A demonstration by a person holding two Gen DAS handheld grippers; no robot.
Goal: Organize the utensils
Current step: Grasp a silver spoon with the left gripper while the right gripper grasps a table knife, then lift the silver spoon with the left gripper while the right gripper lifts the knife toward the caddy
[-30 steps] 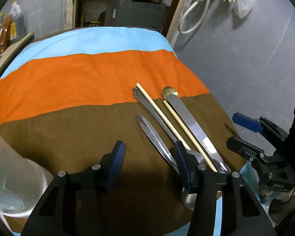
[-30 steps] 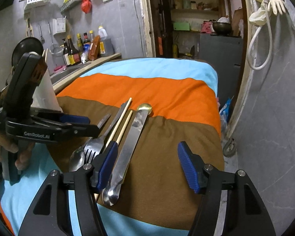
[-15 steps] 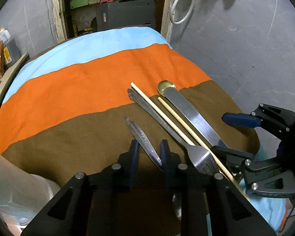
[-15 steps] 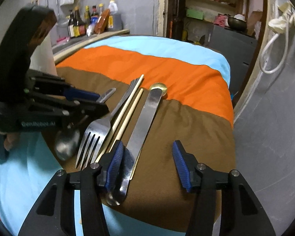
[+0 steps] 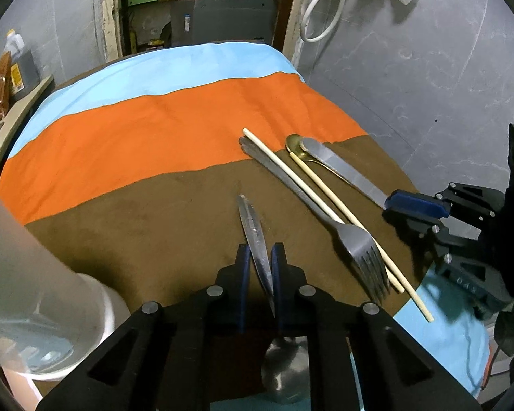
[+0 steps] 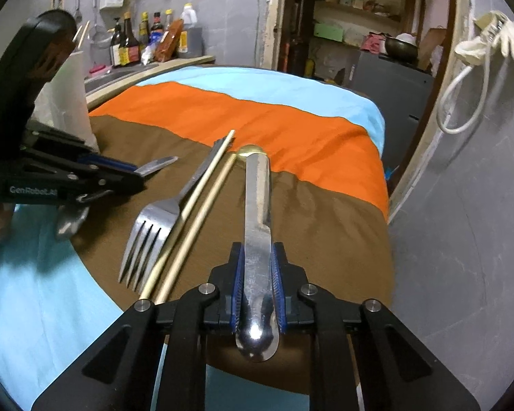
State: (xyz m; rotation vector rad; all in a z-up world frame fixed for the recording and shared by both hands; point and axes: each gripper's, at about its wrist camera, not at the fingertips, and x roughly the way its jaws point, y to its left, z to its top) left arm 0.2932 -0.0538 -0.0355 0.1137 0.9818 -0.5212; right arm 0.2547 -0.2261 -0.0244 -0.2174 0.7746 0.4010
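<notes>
Utensils lie on a table under a blue, orange and brown cloth (image 5: 154, 130). My left gripper (image 5: 260, 260) is shut on the handle of a steel spoon (image 5: 252, 226), whose bowl sits under the gripper. My right gripper (image 6: 257, 274) is shut on a table knife (image 6: 257, 198) near its blade end. Between them lie a fork (image 6: 157, 219) and two wooden chopsticks (image 6: 202, 205). A gold spoon (image 6: 250, 150) peeks out under the knife's far end. The fork (image 5: 356, 243) and chopsticks (image 5: 329, 198) also show in the left wrist view.
A white translucent container (image 5: 24, 274) stands at the left, close to my left gripper. Bottles (image 6: 147, 37) line a counter beyond the table's left side. A grey wall (image 5: 428, 68) runs close along the table's right edge.
Both grippers went from open to shut: the left closed on the spoon handle, the right closed on the knife. Both moved down and forward onto the utensils.
</notes>
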